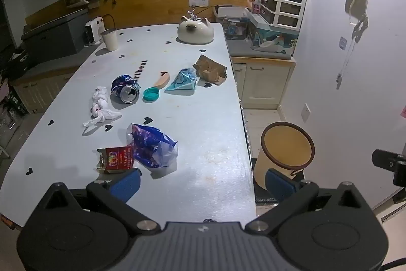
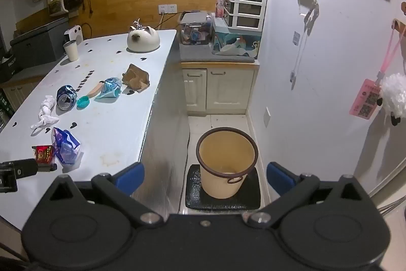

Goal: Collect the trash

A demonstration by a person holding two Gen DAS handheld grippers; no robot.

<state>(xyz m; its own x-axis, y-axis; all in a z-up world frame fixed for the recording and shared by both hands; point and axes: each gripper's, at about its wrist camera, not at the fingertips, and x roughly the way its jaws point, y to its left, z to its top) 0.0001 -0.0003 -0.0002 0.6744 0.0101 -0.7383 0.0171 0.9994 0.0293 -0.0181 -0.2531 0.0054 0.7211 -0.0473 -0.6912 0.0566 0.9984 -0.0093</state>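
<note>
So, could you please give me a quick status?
Left gripper, right gripper open, empty. Crushed blue can untouched on table. Tan bin unobstructed.

can (image 1: 125, 92): dented shiny metal; bin (image 2: 226, 161): smooth plastic; wrapper (image 1: 152, 146): glossy

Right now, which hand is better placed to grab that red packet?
Probably the left: its open gripper hangs over the table with the red packet just ahead, while the right gripper hangs over the bin.
</note>
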